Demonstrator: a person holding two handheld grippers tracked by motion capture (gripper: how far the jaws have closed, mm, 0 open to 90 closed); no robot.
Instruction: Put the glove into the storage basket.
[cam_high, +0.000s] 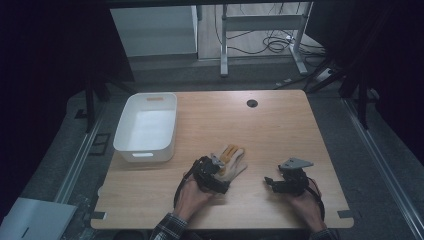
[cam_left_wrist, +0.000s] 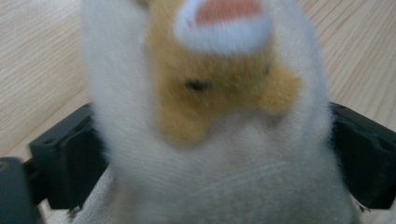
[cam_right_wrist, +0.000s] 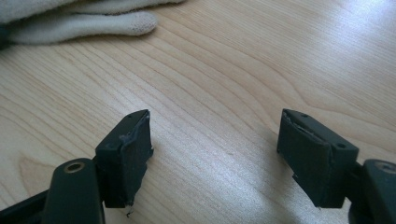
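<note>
A white knit glove (cam_high: 234, 159) with tan and orange patches lies flat on the wooden table (cam_high: 280, 135), slightly left of centre near the front. My left gripper (cam_high: 221, 171) sits over its cuff end. In the left gripper view the glove (cam_left_wrist: 210, 116) fills the gap between the two black jaws of that gripper (cam_left_wrist: 212, 158), which stand wide at either side of it. My right gripper (cam_high: 269, 182) rests low over bare wood to the right of the glove, pointing left, open and empty (cam_right_wrist: 215, 140). A white glove finger (cam_right_wrist: 93, 21) lies ahead of it.
A white plastic bin (cam_high: 145, 150) stands at the table's left side, with nothing visible inside. A dark cable hole (cam_high: 252, 103) sits near the far edge. A person's hands and sleeves come in from the front edge. Metal desk legs and cables lie beyond the table.
</note>
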